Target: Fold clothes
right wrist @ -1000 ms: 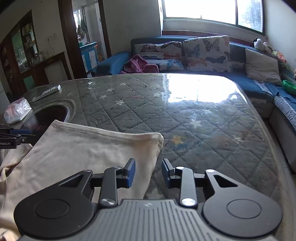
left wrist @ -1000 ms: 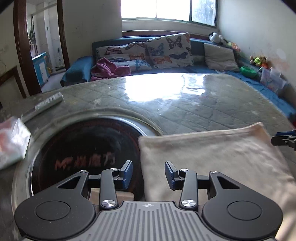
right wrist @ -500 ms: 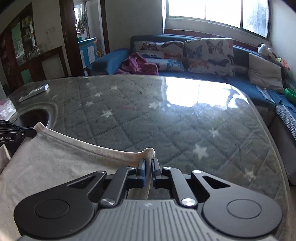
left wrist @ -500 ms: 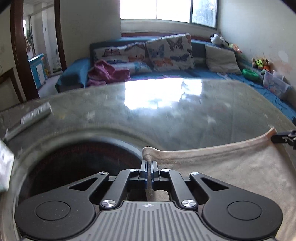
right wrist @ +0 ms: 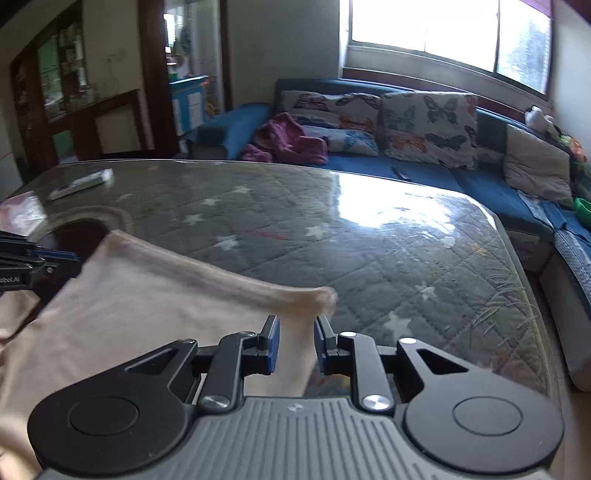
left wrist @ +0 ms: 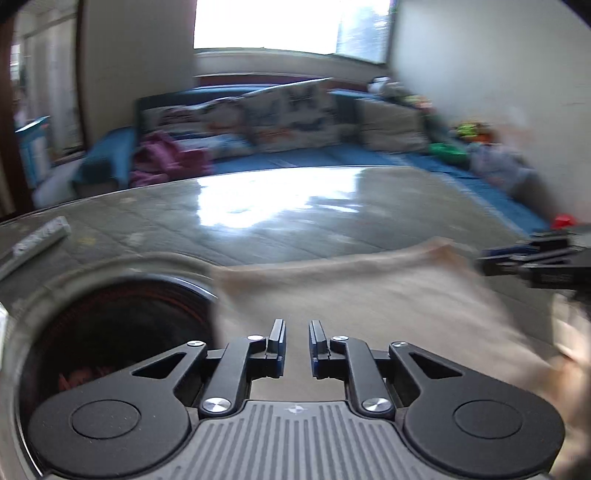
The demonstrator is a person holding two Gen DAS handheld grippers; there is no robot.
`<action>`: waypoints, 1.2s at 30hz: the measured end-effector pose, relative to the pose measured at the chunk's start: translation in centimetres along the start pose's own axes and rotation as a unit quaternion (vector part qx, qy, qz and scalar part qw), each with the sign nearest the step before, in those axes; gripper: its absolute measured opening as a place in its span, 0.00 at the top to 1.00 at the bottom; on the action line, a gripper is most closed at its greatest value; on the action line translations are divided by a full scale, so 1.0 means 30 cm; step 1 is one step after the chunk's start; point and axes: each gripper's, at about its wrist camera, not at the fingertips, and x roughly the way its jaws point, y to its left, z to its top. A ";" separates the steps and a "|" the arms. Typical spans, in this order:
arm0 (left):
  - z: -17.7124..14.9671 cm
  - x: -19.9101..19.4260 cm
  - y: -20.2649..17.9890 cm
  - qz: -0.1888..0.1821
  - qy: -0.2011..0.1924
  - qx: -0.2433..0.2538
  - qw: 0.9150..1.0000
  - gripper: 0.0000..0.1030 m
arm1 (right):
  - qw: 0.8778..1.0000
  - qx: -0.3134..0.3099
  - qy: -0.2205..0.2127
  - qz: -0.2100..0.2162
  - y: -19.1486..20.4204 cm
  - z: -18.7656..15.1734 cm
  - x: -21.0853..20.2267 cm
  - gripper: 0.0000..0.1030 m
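The left gripper (left wrist: 297, 345) has its fingers (left wrist: 277, 341) a little apart with nothing clamped between them; beige cloth (left wrist: 369, 295) shows through the gap and lies under them. The right gripper (right wrist: 296, 345) is parted about as far, and the cloth (right wrist: 147, 295) passes through the gap between its fingers (right wrist: 271, 343); whether the pads touch it cannot be told, but they are not closed on it.

In the right view the cloth's near corner (right wrist: 325, 297) sits just ahead of the fingertips, bunched into a small rounded lump. From there one edge runs back and to the left across the table (right wrist: 406, 251) to the far corner beside the left gripper (right wrist: 26, 266). In the left view, which is blurred, the far edge of the cloth runs from beside a dark round recess (left wrist: 122, 332) in the table over to the right gripper (left wrist: 535, 262) at the right border.

The cloth lies on the near part of the table, whose glossy top covers a grey quilted sheet with stars. A remote (right wrist: 83, 184) lies well apart at the far left corner of the table. Beyond the table stands a blue sofa (right wrist: 424, 173) with butterfly pillows (right wrist: 428, 125) and a purple garment (right wrist: 288, 140) heaped on the seat, under a bright window (right wrist: 443, 33).
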 end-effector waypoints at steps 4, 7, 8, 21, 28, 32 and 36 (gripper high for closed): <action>-0.100 -0.155 -0.109 -0.077 -0.004 0.029 0.997 0.65 | 0.999 -0.035 0.003 0.040 0.103 -0.083 -0.131 0.76; -0.168 -0.236 -0.187 -0.112 -0.003 0.062 0.992 0.63 | 0.995 -0.065 0.005 0.070 0.185 -0.149 -0.219 0.71; -0.186 -0.251 -0.208 -0.114 -0.002 0.076 0.991 0.63 | 0.994 -0.080 0.005 0.079 0.222 -0.175 -0.251 0.71; -0.353 -0.232 -0.280 -0.070 0.012 0.127 0.989 0.92 | 0.979 -0.136 0.025 0.150 0.457 -0.343 -0.360 0.66; -0.378 -0.326 -0.271 -0.094 -0.031 0.140 0.985 0.97 | 0.980 -0.161 0.023 0.118 0.513 -0.397 -0.343 0.84; -0.412 -0.299 -0.272 -0.106 -0.003 0.150 0.983 0.96 | 0.978 -0.167 0.037 0.118 0.512 -0.417 -0.359 0.91; -0.411 -0.304 -0.270 -0.124 0.005 0.150 0.981 0.92 | 0.976 -0.175 0.044 0.123 0.510 -0.431 -0.383 0.90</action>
